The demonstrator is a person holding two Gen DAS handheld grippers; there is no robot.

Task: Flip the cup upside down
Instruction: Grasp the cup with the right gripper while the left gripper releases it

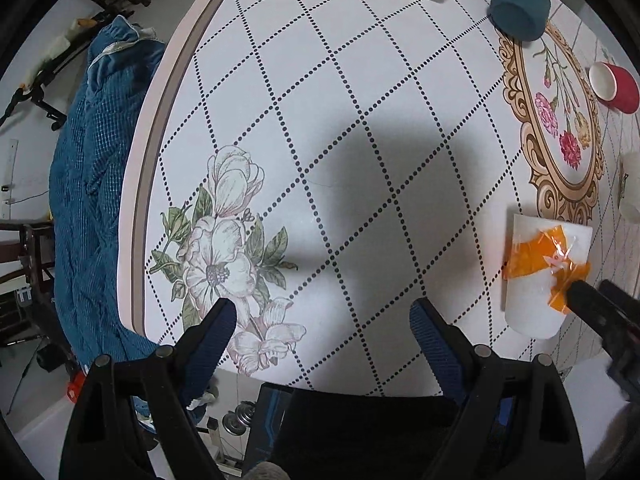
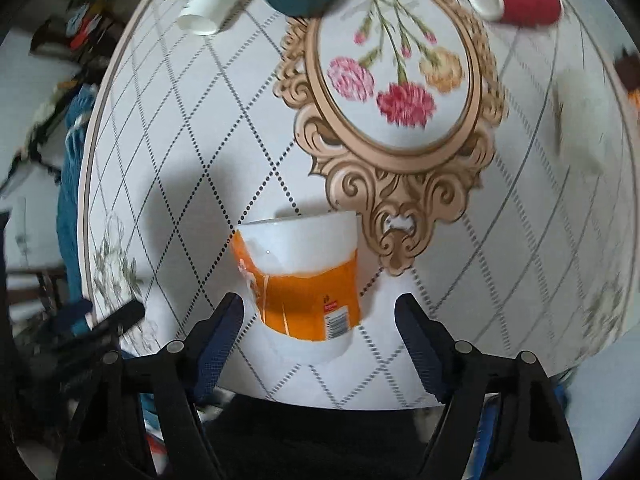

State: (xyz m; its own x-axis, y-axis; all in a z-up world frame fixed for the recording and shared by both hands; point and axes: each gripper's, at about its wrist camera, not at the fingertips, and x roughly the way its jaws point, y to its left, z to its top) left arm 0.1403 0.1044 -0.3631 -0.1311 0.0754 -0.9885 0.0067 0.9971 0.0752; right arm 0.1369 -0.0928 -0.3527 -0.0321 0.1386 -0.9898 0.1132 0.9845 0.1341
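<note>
The white cup with the orange label [image 2: 304,284] is sitting on the counter [image 2: 168,184] just below the printed gold oval frame [image 2: 396,80]. The right gripper [image 2: 319,316] is hovering around its near end with jaws apart, not touching. The left gripper [image 1: 323,316] is hanging spread over the printed white flowers [image 1: 228,252], holding nothing.
</note>
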